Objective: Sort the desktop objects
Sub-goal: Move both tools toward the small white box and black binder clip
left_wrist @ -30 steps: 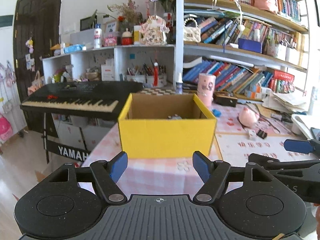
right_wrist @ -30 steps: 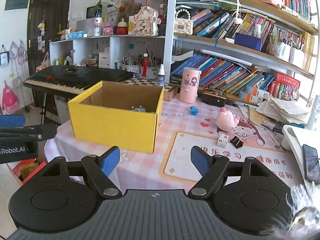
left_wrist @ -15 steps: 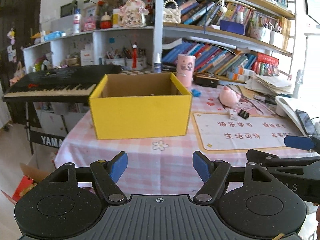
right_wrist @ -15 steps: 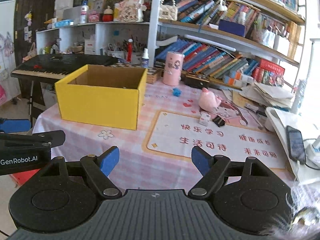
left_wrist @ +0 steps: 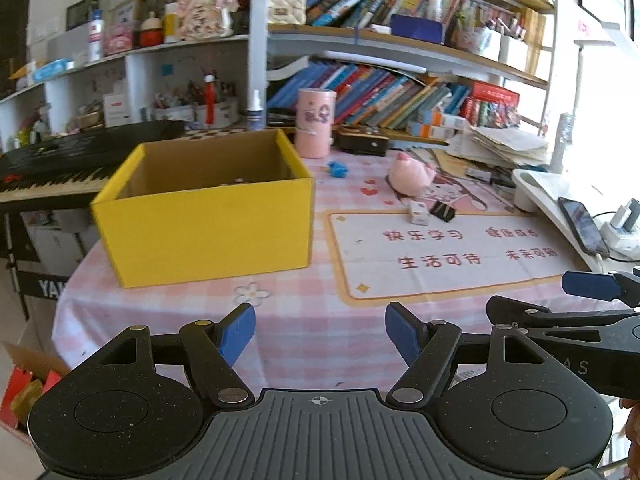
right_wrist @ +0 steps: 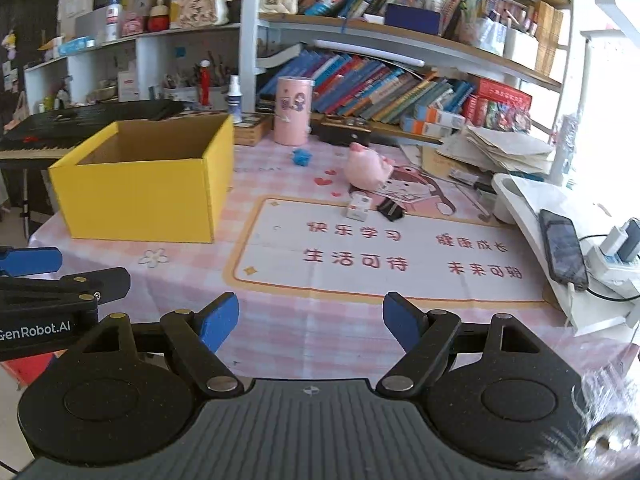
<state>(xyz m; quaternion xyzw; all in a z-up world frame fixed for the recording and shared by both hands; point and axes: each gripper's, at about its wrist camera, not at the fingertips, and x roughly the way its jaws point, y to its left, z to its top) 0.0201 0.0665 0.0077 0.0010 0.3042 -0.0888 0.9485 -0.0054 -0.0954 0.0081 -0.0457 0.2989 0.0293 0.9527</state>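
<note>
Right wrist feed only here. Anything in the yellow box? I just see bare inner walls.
Observer: Yes. The left wrist view looks over the near wall of the box, and a few small items peek up from the bottom. They are too small to name.
Operator: Left tongs? I only get one pad at my left edge.
Observer: The left tongs are open, with both pads wide apart and nothing between them.
</note>
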